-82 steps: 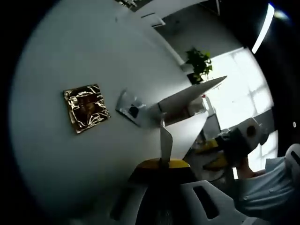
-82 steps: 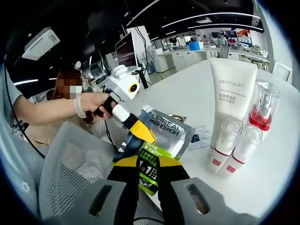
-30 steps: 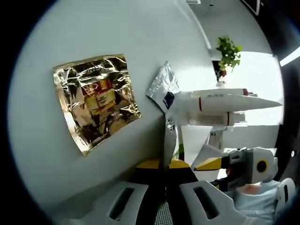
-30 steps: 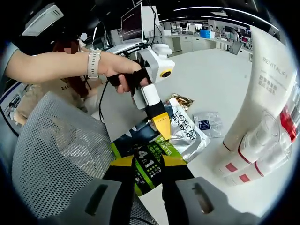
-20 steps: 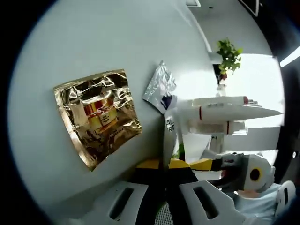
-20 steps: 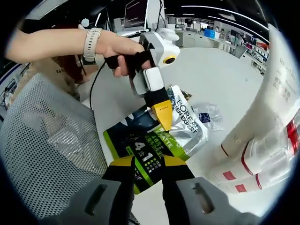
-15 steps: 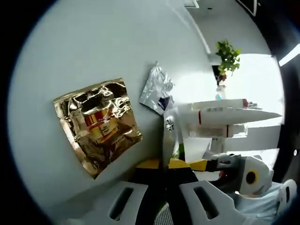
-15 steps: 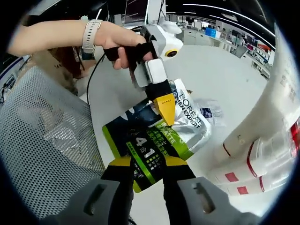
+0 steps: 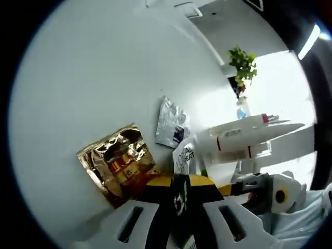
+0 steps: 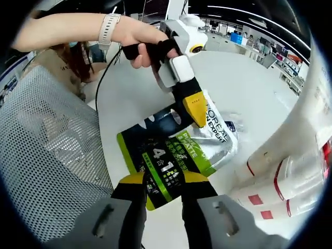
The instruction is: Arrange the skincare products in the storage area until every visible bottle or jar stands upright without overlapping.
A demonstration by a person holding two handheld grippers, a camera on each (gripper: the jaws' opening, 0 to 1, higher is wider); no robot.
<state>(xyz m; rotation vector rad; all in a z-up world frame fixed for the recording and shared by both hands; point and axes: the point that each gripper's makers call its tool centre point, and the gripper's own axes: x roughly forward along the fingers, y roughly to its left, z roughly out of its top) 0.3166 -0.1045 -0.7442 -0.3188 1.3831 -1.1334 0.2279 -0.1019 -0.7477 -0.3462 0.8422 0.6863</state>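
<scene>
I am holding the black-and-green sachet (image 10: 168, 166) with both grippers: the right gripper (image 10: 163, 181) is pinching its near edge at lower centre, and the left gripper (image 10: 193, 115) is clamping its far, silver end, which now sits further over the table (image 10: 244, 83) than 2.7 s ago, so the upright tubes (image 10: 290, 166) at right are waiting untouched. The left gripper view is adding the gold sachet (image 9: 122, 163) at lower left and a small foil packet (image 9: 171, 124) beside it, both lying flat.
</scene>
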